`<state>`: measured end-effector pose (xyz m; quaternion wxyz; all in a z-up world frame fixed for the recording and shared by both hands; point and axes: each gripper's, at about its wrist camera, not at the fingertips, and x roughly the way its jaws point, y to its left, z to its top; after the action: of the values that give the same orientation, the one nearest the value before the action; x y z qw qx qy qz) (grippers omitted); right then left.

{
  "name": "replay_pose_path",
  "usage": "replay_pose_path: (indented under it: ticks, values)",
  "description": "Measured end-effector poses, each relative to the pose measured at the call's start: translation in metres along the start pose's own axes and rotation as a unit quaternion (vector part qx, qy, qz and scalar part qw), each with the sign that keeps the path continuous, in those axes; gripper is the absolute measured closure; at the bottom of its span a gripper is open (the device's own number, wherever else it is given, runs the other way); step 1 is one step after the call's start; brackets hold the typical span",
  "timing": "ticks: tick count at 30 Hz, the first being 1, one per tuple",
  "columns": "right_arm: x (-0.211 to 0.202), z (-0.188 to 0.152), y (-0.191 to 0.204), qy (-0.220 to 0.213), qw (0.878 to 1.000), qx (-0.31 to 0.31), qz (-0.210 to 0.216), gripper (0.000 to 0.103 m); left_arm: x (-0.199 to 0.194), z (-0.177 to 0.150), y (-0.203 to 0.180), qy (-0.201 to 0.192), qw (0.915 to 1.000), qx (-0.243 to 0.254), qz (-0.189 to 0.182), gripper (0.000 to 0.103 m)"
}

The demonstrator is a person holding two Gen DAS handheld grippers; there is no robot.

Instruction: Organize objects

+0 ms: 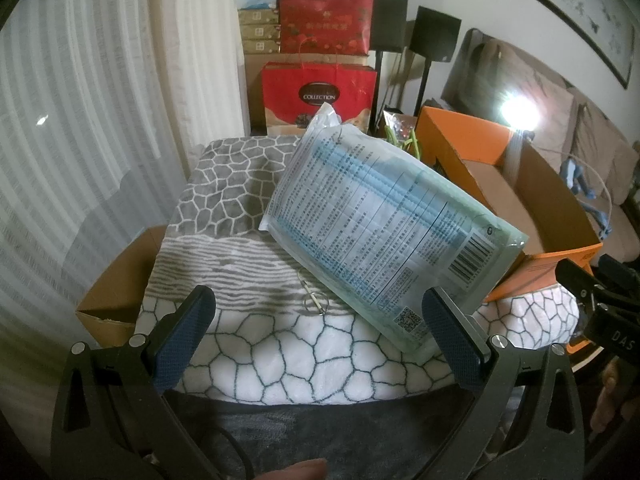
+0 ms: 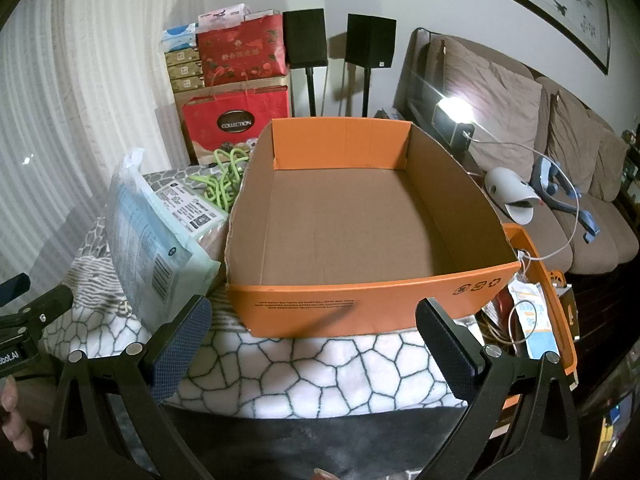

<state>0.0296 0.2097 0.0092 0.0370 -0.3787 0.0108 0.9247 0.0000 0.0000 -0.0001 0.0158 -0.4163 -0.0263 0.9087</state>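
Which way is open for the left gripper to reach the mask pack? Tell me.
Probably straight ahead: the open left gripper already faces the mask pack, whose near corner lies by its right finger; only a small key ring lies between.

A blanket (image 1: 248, 344) patterned in grey and white cells and stripes covers the supporting surface. On its right side stands an open orange cardboard box (image 2: 360, 308). Left of the box, a flat plastic pack of face masks (image 1: 376, 224) leans tilted against its wall. A small metal key ring (image 1: 314, 304) lies near the pack's lower edge. At the far side lies a tangled green cord (image 2: 224, 184).
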Motion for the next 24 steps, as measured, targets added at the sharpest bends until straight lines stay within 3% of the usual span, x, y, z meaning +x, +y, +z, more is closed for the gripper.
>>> replay_pose_path:
  ticks: [24]
  values:
    - [-0.0003, -0.0002, -0.0013, 0.001, 1.0, 0.001, 0.001, 0.0, 0.0, 0.0001, -0.0002, 0.001, 1.0, 0.002, 0.001, 0.0]
